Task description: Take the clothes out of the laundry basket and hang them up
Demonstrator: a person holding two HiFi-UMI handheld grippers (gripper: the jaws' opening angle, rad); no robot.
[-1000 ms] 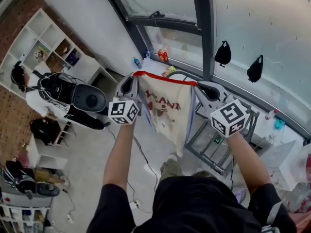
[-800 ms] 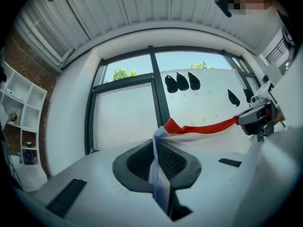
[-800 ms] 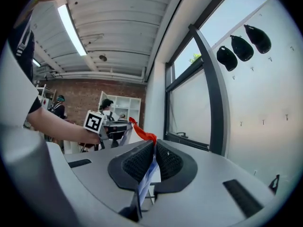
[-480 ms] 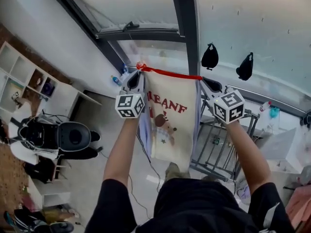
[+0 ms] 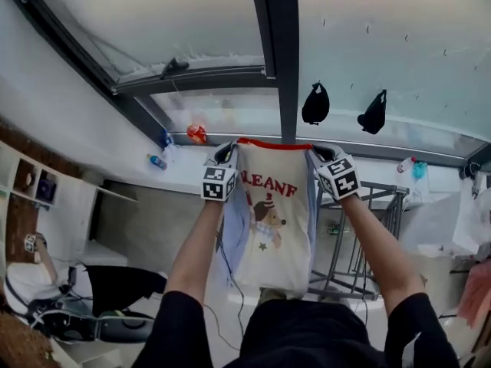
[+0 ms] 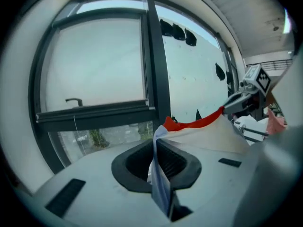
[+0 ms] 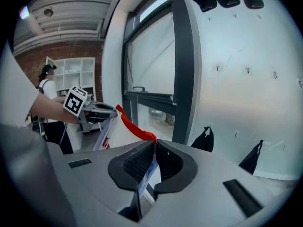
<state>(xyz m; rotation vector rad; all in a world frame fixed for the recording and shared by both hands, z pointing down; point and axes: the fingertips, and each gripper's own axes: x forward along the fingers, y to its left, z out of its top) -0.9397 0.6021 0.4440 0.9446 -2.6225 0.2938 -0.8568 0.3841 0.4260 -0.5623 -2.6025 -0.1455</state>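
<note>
Daylight comes through a large window with a dark frame (image 5: 278, 60), set beside a pale wall. In front of it we hold a cream T-shirt (image 5: 272, 205) spread flat. It has a red neckband, red lettering and a cartoon animal print, with pale blue cloth along its side edges.

Our left gripper (image 5: 225, 156) has its jaws closed tight on the shirt's upper left corner, pinching the cloth between the pads. Our right gripper (image 5: 320, 156) grips the upper right corner the same way. The neckband stretches between the two grippers, and the shirt hangs below them.

Up and to the right of the right gripper, two small black items (image 5: 315, 103) hang on the wall. Below that gripper, past the shirt's right edge, stands a grey metal rack (image 5: 374, 228). Left of the left gripper, on the sill, lie a blue bottle (image 5: 156, 162) and a red object (image 5: 196, 133).
</note>
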